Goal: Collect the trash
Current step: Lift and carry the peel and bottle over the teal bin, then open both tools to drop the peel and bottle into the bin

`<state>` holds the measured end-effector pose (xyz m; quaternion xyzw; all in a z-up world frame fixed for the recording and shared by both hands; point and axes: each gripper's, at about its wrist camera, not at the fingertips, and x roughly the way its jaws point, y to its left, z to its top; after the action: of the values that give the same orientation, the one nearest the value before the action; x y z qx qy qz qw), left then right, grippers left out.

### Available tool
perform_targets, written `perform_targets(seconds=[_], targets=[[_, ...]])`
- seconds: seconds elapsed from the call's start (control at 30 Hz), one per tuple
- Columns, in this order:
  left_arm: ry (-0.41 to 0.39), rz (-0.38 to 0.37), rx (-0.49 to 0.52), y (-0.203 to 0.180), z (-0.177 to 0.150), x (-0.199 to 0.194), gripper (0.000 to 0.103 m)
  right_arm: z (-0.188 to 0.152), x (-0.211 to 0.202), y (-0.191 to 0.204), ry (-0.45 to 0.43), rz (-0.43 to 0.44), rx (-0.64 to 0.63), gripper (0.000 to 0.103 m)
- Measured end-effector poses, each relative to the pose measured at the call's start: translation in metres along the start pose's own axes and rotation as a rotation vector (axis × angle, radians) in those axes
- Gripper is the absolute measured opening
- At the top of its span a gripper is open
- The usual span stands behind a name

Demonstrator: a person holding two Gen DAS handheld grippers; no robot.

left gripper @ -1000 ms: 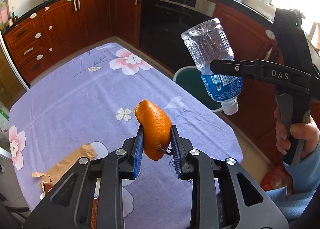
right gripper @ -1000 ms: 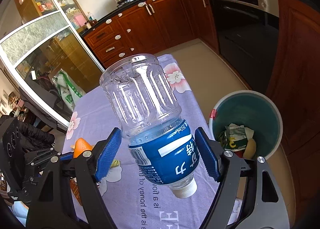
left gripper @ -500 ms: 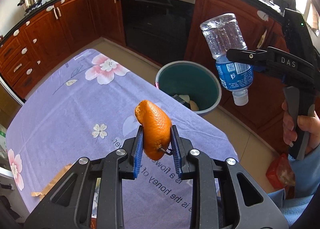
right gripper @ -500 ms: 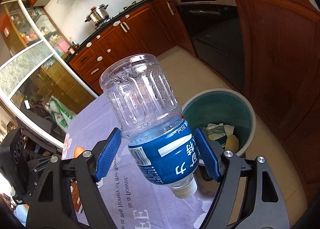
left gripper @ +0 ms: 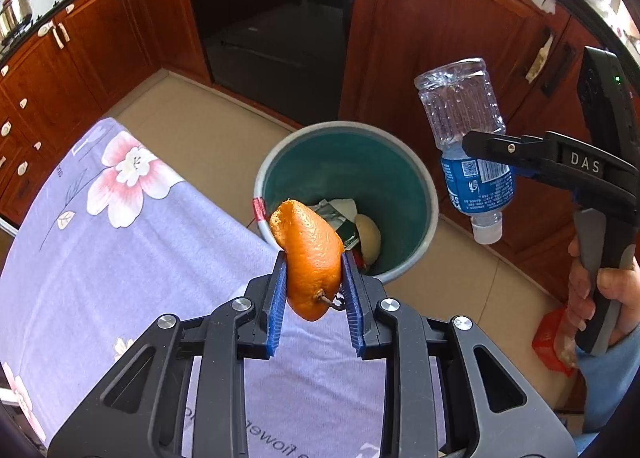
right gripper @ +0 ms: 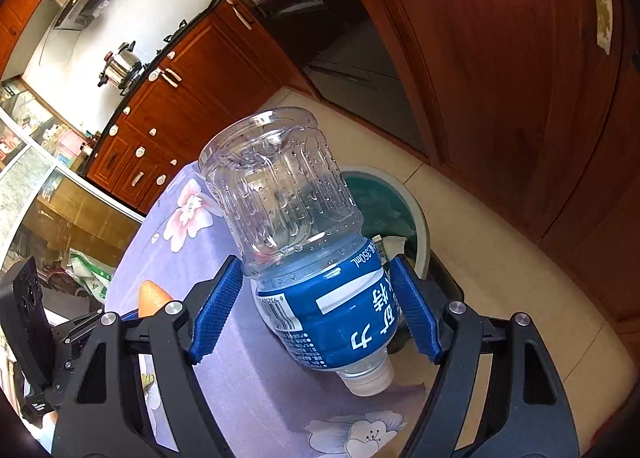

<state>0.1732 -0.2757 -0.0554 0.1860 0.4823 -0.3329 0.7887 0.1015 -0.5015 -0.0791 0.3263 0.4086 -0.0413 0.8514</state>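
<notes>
Since both hands were swung off the table: bin (left gripper: pixel 424 194) is now brought under both loads, seen centred in the left view instead of at the edge.
Meaning: carry nearly done; release over the bin is judged next.
Left gripper (left gripper: pixel 314 290): pinched on orange peel (left gripper: pixel 310 254), held at the table edge just short of the bin rim.
Right gripper (right gripper: pixel 316 310): clamped on bottle (right gripper: pixel 320 270), cap down, beside the bin.
Count: 2 grippers, 1 peel, 1 bottle, 1 bin, some scraps already inside it.
Table (left gripper: pixel 120 258): purple floral cloth.
</notes>
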Motion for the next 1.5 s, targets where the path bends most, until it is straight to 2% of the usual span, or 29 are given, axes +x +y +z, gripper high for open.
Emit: perform_targets(seconds=[0.37, 0.67, 0.73, 0.8, 0.83, 0.9, 0.97, 1.17, 1.4, 1.5], targets=[[0.087, -0.044, 0.006, 0.002, 0.037, 0.066, 0.027, 0.018, 0.066, 0.001, 0.12, -0.018, -0.014, 0.073], [0.125, -0.077, 0.01, 0.007, 0.048, 0.098, 0.031, 0.016, 0.093, -0.002, 0.167, -0.047, -0.024, 0.072], [0.125, -0.068, 0.016, 0.007, 0.048, 0.099, 0.041, 0.015, 0.096, -0.002, 0.171, -0.052, -0.024, 0.072], [0.107, -0.059, 0.017, 0.007, 0.046, 0.096, 0.063, 0.014, 0.098, -0.001, 0.177, -0.05, -0.029, 0.072], [0.097, -0.049, 0.016, 0.007, 0.045, 0.094, 0.066, 0.014, 0.099, 0.001, 0.179, -0.052, -0.034, 0.072], [0.094, -0.047, 0.008, 0.009, 0.044, 0.092, 0.067, 0.013, 0.098, 0.005, 0.176, -0.054, -0.044, 0.073], [0.1, -0.052, -0.005, 0.011, 0.042, 0.089, 0.07, 0.013, 0.098, 0.008, 0.178, -0.058, -0.045, 0.081], [0.085, -0.055, -0.027, 0.015, 0.037, 0.078, 0.076, 0.011, 0.094, 0.014, 0.19, -0.092, -0.039, 0.089], [0.057, -0.055, -0.046, 0.016, 0.026, 0.06, 0.088, 0.006, 0.089, 0.019, 0.202, -0.098, -0.03, 0.089], [0.048, -0.056, -0.052, 0.016, 0.022, 0.054, 0.089, 0.003, 0.085, 0.022, 0.204, -0.099, -0.032, 0.089]])
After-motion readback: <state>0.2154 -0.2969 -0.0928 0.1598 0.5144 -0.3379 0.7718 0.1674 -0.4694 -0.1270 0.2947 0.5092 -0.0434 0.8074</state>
